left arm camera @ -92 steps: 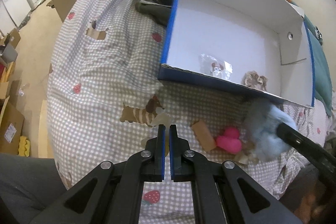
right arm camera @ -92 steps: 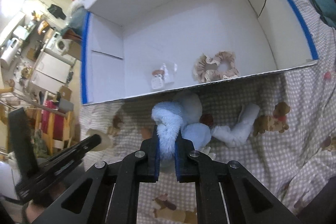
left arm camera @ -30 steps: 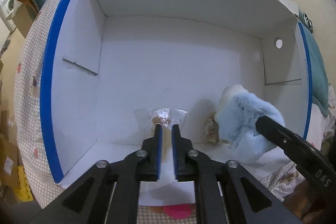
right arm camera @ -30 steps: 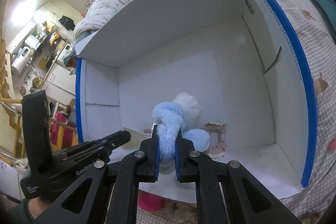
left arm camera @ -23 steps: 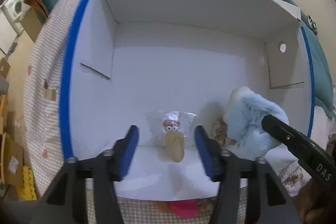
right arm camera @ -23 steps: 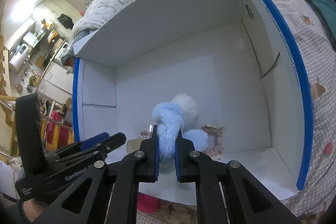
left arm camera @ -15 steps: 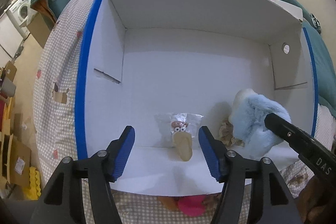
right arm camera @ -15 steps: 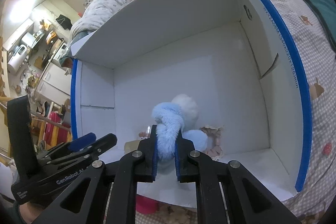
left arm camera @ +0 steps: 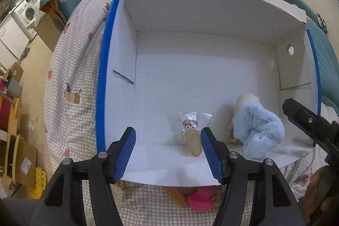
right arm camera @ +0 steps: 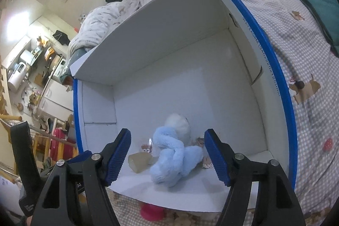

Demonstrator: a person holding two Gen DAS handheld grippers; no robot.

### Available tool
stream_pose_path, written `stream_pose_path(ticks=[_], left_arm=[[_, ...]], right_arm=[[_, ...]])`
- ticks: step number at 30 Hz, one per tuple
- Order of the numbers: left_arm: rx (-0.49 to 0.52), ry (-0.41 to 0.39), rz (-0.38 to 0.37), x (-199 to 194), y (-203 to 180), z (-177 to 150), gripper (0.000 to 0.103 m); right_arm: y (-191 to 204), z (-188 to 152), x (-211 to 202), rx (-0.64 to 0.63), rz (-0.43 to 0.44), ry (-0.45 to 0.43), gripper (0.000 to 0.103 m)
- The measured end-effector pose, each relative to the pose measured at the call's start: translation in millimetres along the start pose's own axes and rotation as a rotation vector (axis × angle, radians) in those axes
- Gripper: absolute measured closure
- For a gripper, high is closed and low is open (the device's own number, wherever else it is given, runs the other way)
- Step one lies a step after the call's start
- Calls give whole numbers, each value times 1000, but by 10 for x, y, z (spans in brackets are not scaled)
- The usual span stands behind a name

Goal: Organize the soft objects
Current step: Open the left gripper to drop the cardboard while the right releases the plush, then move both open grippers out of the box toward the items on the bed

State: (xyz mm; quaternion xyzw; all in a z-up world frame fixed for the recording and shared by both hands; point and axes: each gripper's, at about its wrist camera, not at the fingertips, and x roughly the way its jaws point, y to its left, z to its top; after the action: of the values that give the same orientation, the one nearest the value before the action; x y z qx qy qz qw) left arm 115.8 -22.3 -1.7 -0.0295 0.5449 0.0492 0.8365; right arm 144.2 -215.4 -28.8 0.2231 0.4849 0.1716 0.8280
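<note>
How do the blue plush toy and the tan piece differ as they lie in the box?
The blue plush toy is fluffy, pale blue with a white part; the tan piece is smooth and beige. The plush is much the bigger. The plush lies below the right gripper, whose jaws are opening; the tan piece lies below the open left gripper. Both rest by the white box's near wall, ungripped.
</note>
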Motion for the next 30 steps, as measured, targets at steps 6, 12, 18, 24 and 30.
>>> stream_pose_path(ticks=[6,12,18,24,30], left_arm=[[-41,22,-15,-44,123,-97,43],[-48,6,-18,-181,244,-232,43],[-41,-16,-22,-329,360,-376,43],[-18,-25,-26,-456,468,-556,43],[-57,-11,-65,-536,598,-777,43]], right_arm=[[18,-15,-78,-13,2,-7,27],[69,-49,-230,-36,-4,-34,27],[120,-155,-406,-35,39,-38,27],[253,-372,-527,-91,48,-22,27],[335,-551,-609,-99,58,1,27]])
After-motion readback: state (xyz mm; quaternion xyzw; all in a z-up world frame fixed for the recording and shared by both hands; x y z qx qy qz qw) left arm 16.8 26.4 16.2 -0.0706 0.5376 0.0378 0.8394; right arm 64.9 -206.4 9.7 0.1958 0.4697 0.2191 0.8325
